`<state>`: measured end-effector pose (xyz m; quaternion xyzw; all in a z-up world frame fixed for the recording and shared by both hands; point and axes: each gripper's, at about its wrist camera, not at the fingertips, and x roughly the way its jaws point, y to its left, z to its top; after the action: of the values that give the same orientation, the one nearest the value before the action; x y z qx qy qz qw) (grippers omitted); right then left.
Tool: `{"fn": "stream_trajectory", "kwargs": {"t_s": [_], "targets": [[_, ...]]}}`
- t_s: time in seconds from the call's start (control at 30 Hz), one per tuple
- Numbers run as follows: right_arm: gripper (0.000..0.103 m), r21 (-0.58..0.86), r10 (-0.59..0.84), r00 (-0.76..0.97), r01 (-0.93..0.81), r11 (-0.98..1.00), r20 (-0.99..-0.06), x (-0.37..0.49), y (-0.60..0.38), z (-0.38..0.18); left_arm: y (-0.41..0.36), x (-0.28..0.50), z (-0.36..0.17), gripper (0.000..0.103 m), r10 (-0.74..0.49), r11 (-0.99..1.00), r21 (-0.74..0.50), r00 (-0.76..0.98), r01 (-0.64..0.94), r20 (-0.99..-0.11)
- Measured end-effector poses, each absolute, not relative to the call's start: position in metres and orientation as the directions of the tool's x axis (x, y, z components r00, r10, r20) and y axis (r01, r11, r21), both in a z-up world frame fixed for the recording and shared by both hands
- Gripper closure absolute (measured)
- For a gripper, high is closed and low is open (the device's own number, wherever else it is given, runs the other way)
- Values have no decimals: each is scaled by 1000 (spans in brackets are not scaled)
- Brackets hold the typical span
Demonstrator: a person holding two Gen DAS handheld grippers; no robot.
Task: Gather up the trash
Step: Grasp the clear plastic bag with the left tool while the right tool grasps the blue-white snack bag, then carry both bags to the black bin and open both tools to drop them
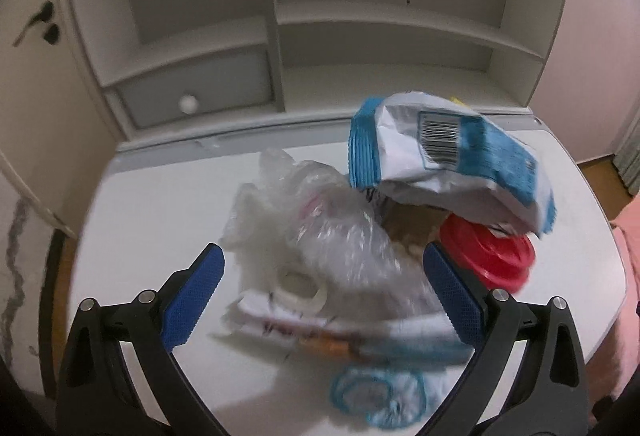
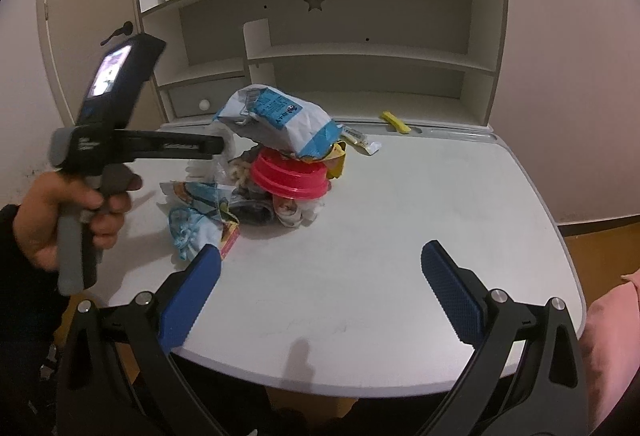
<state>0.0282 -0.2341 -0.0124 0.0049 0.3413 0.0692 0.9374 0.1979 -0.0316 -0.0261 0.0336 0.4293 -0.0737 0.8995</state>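
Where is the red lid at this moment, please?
The red lid sits in the trash pile at the middle of the white desk, directly under the blue-and-white bag; in the left wrist view it lies beyond the gripper's right finger.

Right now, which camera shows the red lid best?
The right wrist view: the red lid shows nearly whole under the blue-and-white bag. In the left wrist view, the lid is half hidden by that bag.

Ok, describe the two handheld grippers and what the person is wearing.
Both grippers, left gripper and right gripper, have black forked frames with silver bolts and textured blue pads. Seen from the right wrist view, the left one has a grey pistol handle and a lit screen on top. The sleeve is dark.
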Motion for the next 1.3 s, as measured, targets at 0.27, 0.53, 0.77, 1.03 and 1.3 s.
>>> {"fn": "stream_trajectory", "kwargs": {"t_s": [0.27,0.53,0.77,1.03,1.3], "targets": [[6,-4,165,744,-220,976,-648,87,-219,-2,-12,218,-42,81,-177,982,-101,573,162,-800],[6,-101,181,673,-357,928,-717,183,-171,2,41,178,4,91,-186,983,-138,671,124,-718],[52,-155,109,632,-347,925,-767,222,-155,-14,64,159,42,91,-131,991,-106,735,80,-665],[67,12,162,763,-199,980,-625,176,-237,43,7,127,65,91,-185,980,-62,772,187,-609],[67,100,-165,812,263,959,-560,24,-431,34,-190,65,58,91,-516,808,-67,650,585,-558]]}}
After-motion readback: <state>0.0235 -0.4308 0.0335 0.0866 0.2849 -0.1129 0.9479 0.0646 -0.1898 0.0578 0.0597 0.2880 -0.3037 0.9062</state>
